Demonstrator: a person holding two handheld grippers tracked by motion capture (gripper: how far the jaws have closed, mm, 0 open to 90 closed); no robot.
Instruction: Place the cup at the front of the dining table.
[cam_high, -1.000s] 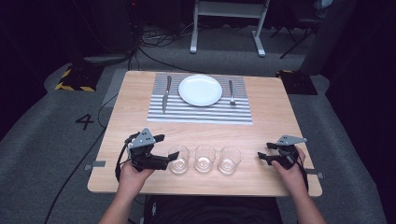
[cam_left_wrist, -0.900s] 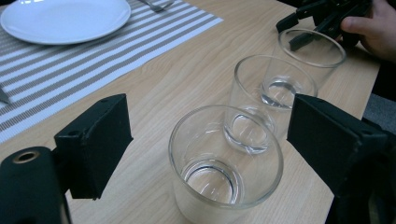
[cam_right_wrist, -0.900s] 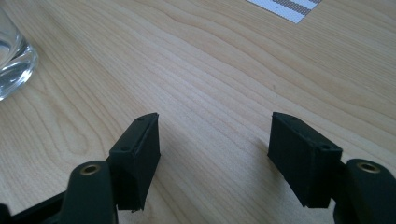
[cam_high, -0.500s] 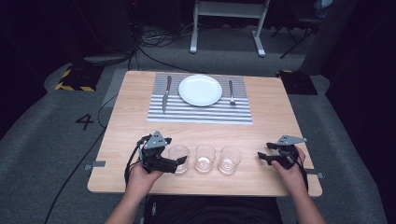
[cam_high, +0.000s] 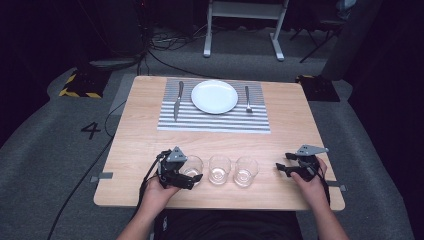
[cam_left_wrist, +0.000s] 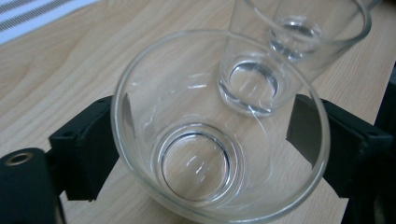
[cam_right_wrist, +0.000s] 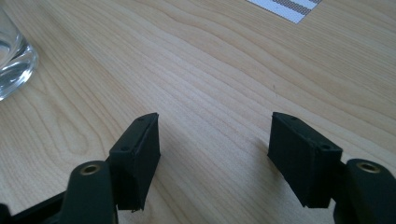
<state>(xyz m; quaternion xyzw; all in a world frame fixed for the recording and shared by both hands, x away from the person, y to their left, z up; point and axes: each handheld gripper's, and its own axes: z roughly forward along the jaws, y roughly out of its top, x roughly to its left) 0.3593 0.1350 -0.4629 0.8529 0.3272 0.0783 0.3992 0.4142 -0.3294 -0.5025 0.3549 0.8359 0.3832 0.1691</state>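
The left tongs (cam_left_wrist: 201, 140) are set around the nearest glass (cam_left_wrist: 219, 126) on the desk (cam_high: 150, 145), apparently wide and not quite touching it. The right tongs (cam_right_wrist: 212, 154) are held wide apart over bare wood, nothing gripped.

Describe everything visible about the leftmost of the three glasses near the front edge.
The leftmost glass is a clear, empty tumbler with a thick base, widening toward its rim. It stands upright on the wooden table, first in a row with two matching glasses. The left gripper has one black jaw on either side of it, close to its wall; whether they press it cannot be told.
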